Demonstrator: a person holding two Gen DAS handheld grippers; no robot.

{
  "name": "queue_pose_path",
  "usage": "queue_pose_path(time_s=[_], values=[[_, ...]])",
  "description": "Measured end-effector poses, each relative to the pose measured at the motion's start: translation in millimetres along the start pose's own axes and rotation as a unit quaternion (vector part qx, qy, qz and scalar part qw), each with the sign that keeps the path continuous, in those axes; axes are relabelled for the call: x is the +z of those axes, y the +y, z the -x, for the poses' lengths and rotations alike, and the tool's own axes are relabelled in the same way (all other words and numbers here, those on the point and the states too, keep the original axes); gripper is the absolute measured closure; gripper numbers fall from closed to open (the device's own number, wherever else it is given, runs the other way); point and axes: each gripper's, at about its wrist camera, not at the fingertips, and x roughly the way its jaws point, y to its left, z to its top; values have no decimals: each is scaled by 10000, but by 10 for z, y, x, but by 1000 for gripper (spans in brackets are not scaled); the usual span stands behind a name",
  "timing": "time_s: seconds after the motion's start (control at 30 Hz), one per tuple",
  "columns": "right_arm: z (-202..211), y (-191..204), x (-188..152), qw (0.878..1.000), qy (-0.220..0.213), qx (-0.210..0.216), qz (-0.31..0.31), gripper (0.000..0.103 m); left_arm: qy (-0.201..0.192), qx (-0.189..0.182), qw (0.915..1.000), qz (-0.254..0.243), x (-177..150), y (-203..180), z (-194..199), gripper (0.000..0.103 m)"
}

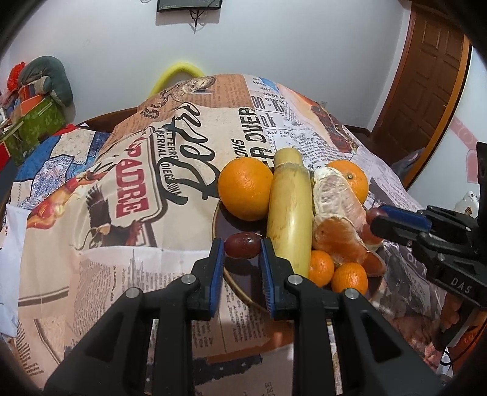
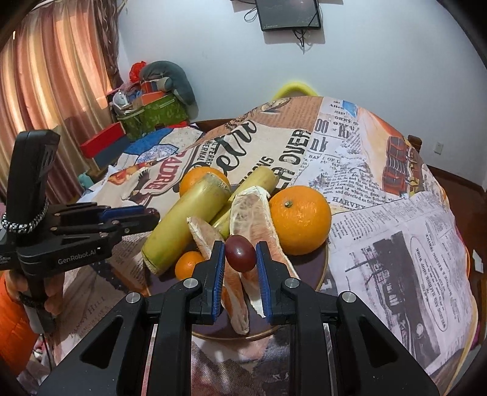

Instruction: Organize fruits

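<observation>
Nearest in the left wrist view, the left gripper (image 1: 242, 248) points forward and downward over the near rim of the plate (image 1: 240, 292), its two blue pads clamped on a dark red grape (image 1: 242, 245) that sits between the fingertips, just above the plate's dark surface. In the right wrist view the right gripper (image 2: 240, 254) is tilted down the same way and likewise pinches a second grape (image 2: 240, 252) between its pads, held over the peeled pomelo segments (image 2: 252, 213) on the near side of the plate. From the right camera, the left gripper shows side-on at the left edge, gripped by a hand (image 2: 51, 295) whose fingers wrap its handle low down, next to an orange sleeve. Just beyond the grapes lie two small tangerines (image 1: 321, 268) at the plate's near right edge, touching a pale yellow sugarcane piece (image 1: 290, 207) that runs lengthwise across the middle. A large orange (image 1: 245, 189) rests against the cane's left side, and the pomelo against its right, with another orange (image 1: 350, 179) behind it. The plate stands on a tablecloth (image 1: 121, 213) printed like old newspapers. Farther off are a green box (image 2: 152, 117) with clutter, pink curtains (image 2: 54, 91), a wooden door (image 1: 426, 76) and a dark screen (image 2: 289, 13) on the white wall.
</observation>
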Motion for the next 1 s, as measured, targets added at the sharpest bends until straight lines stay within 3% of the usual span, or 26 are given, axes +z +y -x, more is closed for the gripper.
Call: queue_pose_path(time_s=[0.27, 0.53, 0.77, 1.0], values=[[-46, -7, -13, 9999, 89, 78, -24, 83, 171, -51, 9998, 114, 0, 52, -76, 79], [30, -15, 10, 10000, -23, 48, -58, 76, 67, 5, 9998, 164, 6, 72, 27, 79], [304, 31, 51, 9997, -247, 2, -86, 76, -273, -27, 9996, 81, 31, -47, 403, 79], [887, 200, 133, 9970, -765, -108, -63, 76, -951, -166, 9953, -41, 75, -291, 1145, 79]])
